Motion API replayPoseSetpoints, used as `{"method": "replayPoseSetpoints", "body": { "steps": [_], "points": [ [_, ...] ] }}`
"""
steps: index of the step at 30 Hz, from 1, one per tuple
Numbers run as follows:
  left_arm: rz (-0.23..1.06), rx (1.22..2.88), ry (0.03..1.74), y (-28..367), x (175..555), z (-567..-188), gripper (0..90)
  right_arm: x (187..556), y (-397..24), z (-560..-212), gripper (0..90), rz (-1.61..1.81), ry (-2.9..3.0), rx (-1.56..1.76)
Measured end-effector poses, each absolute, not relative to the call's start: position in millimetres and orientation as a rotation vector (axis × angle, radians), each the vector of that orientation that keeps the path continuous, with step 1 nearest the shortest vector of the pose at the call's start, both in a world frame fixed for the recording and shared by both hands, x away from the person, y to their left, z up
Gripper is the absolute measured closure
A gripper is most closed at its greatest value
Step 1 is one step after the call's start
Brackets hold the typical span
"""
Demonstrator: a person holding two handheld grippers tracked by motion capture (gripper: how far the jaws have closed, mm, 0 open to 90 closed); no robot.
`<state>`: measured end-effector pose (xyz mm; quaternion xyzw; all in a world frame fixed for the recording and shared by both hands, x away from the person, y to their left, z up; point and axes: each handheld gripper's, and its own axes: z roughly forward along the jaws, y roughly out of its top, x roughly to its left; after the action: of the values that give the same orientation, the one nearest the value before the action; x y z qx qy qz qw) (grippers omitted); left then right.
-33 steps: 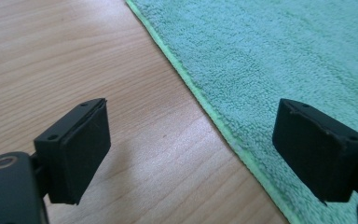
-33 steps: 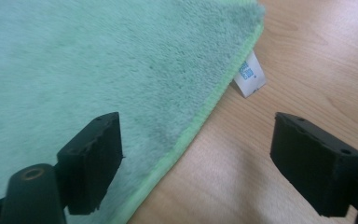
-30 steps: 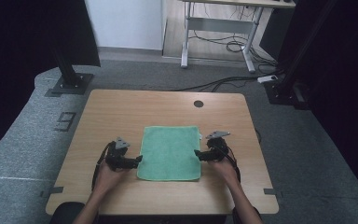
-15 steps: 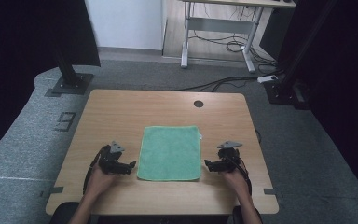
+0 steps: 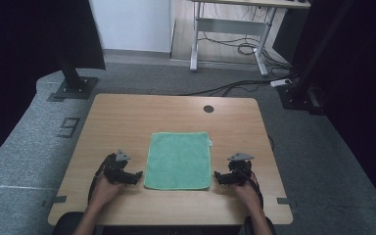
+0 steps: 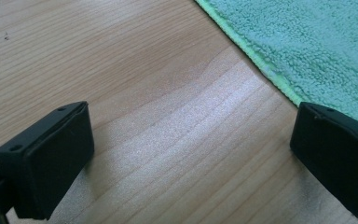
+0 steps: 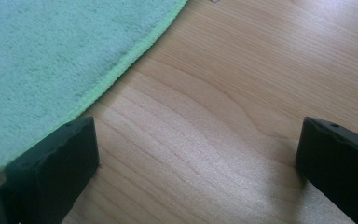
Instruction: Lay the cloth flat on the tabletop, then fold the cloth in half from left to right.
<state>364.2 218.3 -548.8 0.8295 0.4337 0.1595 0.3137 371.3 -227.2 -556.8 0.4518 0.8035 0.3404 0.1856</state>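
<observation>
A green towel [image 5: 178,159] lies flat and square on the middle of the wooden table [image 5: 127,117]. My left gripper [image 5: 136,176] rests on the wood just left of the towel's near left corner. Its jaws stand wide open and have just been opening, with bare wood between them [image 6: 191,130] and the towel's edge [image 6: 307,37] beyond the right jaw. My right gripper [image 5: 219,177] sits just right of the near right corner. It has also just been opening, and its jaws hold nothing [image 7: 196,140]. The towel's hem [image 7: 51,51] runs past its left jaw.
A round cable hole [image 5: 208,108] sits in the table's far side. A small white tag [image 5: 210,143] pokes from the towel's right edge. On the floor behind are black stand bases [image 5: 73,88], cables [image 5: 235,88] and a desk frame [image 5: 230,29].
Both grippers have drawn away from the towel's side edges, outward and towards the near edge of the table. The towel stays flat where it was.
</observation>
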Motion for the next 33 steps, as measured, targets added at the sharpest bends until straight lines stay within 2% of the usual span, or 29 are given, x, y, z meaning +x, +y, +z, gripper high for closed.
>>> {"method": "replayPoseSetpoints", "body": {
  "steps": [33],
  "points": [
    [0.423,2.185,1.149,217.9,364.3,-548.8,0.0,370.8,-227.0,-556.8,0.0,0.966,2.269,1.270]
  ]
}}
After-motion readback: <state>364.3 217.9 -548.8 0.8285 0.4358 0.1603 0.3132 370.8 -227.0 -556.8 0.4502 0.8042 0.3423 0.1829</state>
